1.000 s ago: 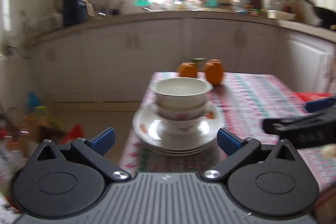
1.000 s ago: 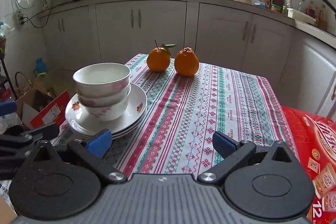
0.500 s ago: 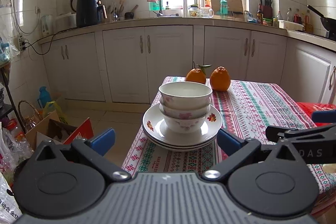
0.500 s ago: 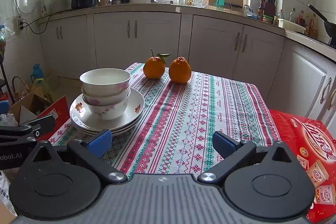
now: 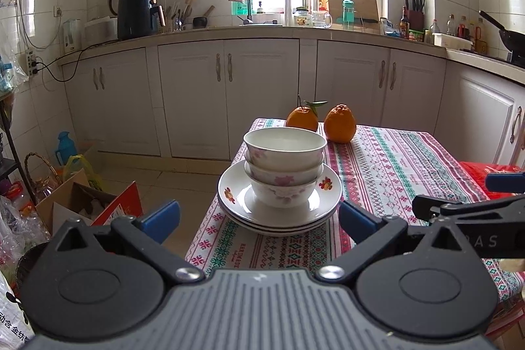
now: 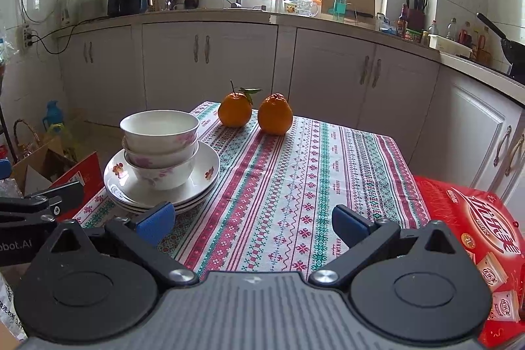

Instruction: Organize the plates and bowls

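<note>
Since a second ago we have drawn both grippers slightly back from the stacked bowls (image 5: 284, 164), which sit on the plates (image 5: 279, 205) (near the table's left edge), this side of two oranges (image 6: 255, 114). Our left gripper (image 5: 259, 217) and right gripper (image 6: 252, 222) gape wide, holding nothing.

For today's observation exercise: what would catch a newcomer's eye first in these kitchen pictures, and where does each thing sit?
The stack of bowls draws the eye first, nested on a pile of plates at the left edge of the patterned tablecloth. Behind it, two oranges sit side by side at the table's far end. A red box lies at the right edge, and both tools hang open, holding nothing.
</note>
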Tool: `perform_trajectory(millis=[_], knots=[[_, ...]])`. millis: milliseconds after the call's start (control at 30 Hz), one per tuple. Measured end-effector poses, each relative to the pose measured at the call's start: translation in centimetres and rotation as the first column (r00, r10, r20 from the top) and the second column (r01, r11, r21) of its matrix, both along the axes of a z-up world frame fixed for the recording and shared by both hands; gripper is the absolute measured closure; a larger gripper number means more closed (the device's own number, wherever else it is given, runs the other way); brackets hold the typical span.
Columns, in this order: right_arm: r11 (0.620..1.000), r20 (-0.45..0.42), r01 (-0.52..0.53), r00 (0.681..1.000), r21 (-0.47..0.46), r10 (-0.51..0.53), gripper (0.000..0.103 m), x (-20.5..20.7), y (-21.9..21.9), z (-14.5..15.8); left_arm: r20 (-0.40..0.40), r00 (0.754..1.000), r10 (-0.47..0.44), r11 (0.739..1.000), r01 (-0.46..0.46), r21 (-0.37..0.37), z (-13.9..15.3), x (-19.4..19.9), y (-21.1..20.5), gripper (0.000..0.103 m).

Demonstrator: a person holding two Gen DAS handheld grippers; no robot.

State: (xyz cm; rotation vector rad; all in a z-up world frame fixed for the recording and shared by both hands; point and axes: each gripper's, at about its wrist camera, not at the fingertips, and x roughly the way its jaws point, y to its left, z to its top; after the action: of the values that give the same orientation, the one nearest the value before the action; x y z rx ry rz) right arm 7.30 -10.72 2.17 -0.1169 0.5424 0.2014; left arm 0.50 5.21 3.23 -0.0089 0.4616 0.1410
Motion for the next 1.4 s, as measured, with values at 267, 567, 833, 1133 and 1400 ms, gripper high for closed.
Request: perform_trajectory(millis=[267, 567, 833, 1133, 1400], knots=[[1.000, 0.001, 0.002, 1.000, -0.005, -0.002, 0.000, 0.03, -0.04, 0.00, 0.000, 1.000, -0.001, 1.000, 0.001, 0.000, 0.05, -0.11, -0.09, 0.001], [1.000, 0.002, 0.004, 1.000, -0.007, -0.004, 0.000, 0.11, -0.04, 0.01, -0.004, 1.000, -0.001, 1.000, 0.001, -0.001, 0.07, -0.04, -0.03, 0.001], [1.000, 0.005, 0.005, 1.000, -0.009, -0.005, 0.000, 0.08, -0.10, -0.02, -0.005, 1.000, -0.002, 1.000, 0.002, -0.003, 0.09, -0.05, -0.07, 0.001], [1.000, 0.004, 0.006, 1.000, -0.008, -0.006, 0.000, 0.09, -0.12, -0.01, -0.004, 1.000, -0.003, 1.000, 0.003, -0.001, 0.11, 0.00, -0.04, 0.001], [1.000, 0.004, 0.005, 1.000, -0.007, -0.005, 0.000, 0.07, -0.13, 0.00, -0.006, 1.000, -0.004, 1.000, 0.004, -0.001, 0.10, 0.10, -0.08, 0.001]])
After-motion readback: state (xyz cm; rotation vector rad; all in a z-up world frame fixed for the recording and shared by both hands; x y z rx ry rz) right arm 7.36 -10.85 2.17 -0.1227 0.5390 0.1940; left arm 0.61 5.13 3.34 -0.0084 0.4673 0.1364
